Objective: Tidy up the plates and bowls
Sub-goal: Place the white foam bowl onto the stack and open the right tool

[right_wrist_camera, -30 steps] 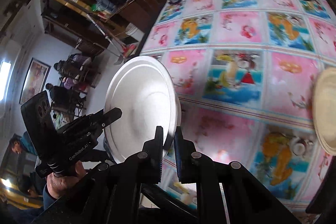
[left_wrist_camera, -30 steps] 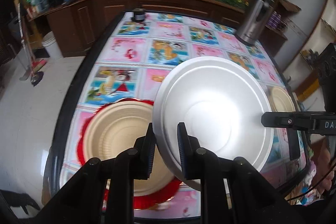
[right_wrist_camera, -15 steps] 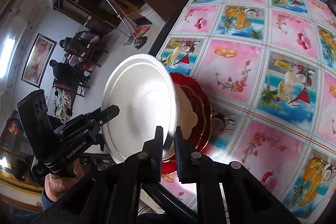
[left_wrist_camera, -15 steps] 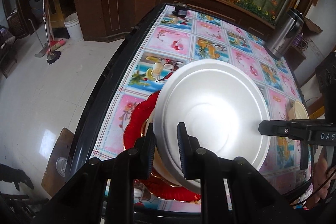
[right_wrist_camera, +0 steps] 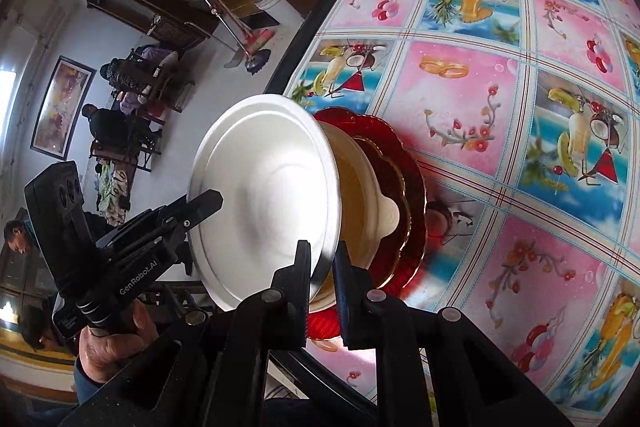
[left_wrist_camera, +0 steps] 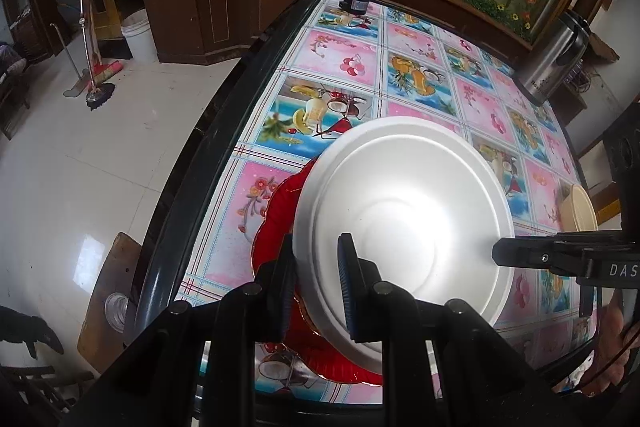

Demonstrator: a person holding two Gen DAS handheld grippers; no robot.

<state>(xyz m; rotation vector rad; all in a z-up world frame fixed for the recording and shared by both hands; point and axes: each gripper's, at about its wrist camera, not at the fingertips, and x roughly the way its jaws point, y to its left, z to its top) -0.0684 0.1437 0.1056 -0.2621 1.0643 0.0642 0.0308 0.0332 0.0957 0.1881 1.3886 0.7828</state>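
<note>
A white round plate (left_wrist_camera: 404, 227) hangs tilted just above a stack near the table's left edge. My left gripper (left_wrist_camera: 314, 287) is shut on its near rim. My right gripper (right_wrist_camera: 323, 275) is shut on the opposite rim, and its tip (left_wrist_camera: 498, 253) shows at the right of the left wrist view. In the right wrist view the white plate (right_wrist_camera: 264, 199) stands almost on edge, with the left gripper (right_wrist_camera: 214, 201) at its far rim. Under it lies a beige dish (right_wrist_camera: 372, 207) with a small lug, resting on a red scalloped plate (right_wrist_camera: 414, 183). The red plate (left_wrist_camera: 276, 219) peeks out on the left.
A second beige bowl (left_wrist_camera: 578, 207) sits at the table's right edge. A steel flask (left_wrist_camera: 552, 63) and a small black object (left_wrist_camera: 354, 1) stand at the far end. The table's dark rim (left_wrist_camera: 192, 163) borders tiled floor with a wooden stool (left_wrist_camera: 108, 291) and a broom (left_wrist_camera: 96, 83). People (right_wrist_camera: 108, 123) sit in the background.
Both grippers have carried the white plate leftward and down across the table. It now covers the beige dish on the red plate, which lay exposed a second ago.
</note>
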